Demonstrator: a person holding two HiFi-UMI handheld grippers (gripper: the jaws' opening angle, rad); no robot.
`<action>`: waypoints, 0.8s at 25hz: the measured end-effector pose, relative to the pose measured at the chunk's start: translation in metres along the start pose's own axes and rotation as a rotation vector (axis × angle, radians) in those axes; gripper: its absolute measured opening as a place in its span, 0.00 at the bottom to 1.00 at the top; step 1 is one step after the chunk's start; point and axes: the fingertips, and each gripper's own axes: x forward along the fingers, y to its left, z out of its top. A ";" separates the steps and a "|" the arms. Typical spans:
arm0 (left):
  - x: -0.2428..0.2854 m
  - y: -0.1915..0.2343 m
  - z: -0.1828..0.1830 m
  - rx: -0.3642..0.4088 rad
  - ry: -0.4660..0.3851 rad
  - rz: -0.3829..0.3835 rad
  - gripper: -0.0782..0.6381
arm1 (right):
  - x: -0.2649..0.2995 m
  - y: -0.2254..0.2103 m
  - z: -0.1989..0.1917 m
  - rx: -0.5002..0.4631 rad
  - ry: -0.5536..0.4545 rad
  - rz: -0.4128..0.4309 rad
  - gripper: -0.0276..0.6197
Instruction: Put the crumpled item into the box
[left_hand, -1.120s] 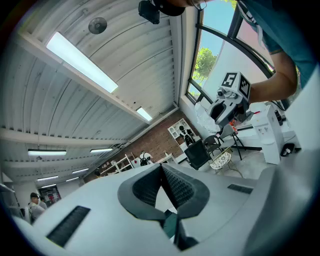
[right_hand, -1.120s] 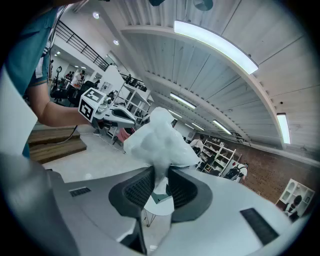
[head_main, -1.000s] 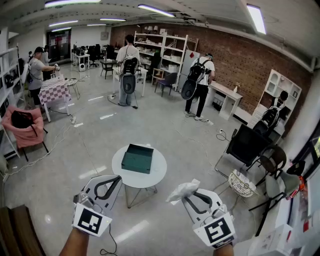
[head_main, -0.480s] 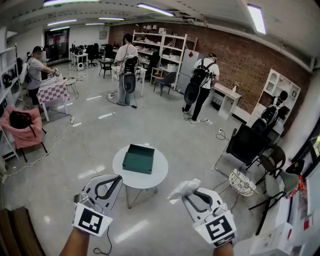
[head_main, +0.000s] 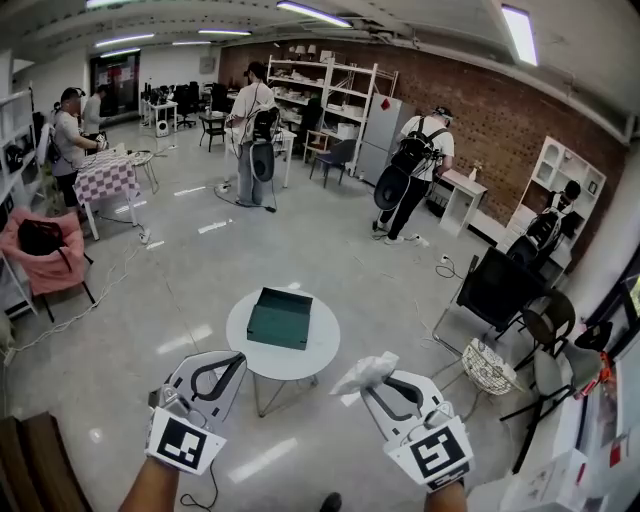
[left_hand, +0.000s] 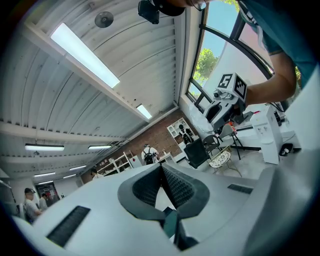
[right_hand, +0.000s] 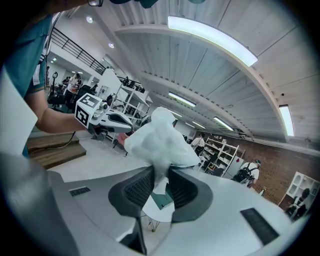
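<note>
While right hand-held gripper (head_main: 378, 384) pinches crumpled item (head_main: 364, 373) | left one (head_main: 234, 357) closed | box (head_main: 280, 318) on table (head_main: 322, 345)

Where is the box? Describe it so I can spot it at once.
In the middle of the shiny grey floor, straight ahead, stands a small round white table. The box lies on its top, towards the far edge. It is flat, rectangular and dark green, and it is the only thing on that table.

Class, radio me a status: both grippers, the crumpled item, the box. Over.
Left gripper shut, empty. Right gripper shut on crumpled white item. Green box on round table ahead, item not yet in. Nothing seen in the way.
</note>
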 end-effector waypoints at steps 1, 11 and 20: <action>0.012 0.002 -0.004 0.001 0.008 0.005 0.13 | 0.008 -0.010 -0.006 0.002 -0.006 0.007 0.20; 0.146 -0.001 -0.006 0.009 0.090 0.082 0.13 | 0.062 -0.141 -0.067 0.001 -0.059 0.107 0.20; 0.251 -0.022 -0.005 0.023 0.142 0.136 0.13 | 0.087 -0.239 -0.125 -0.007 -0.097 0.166 0.20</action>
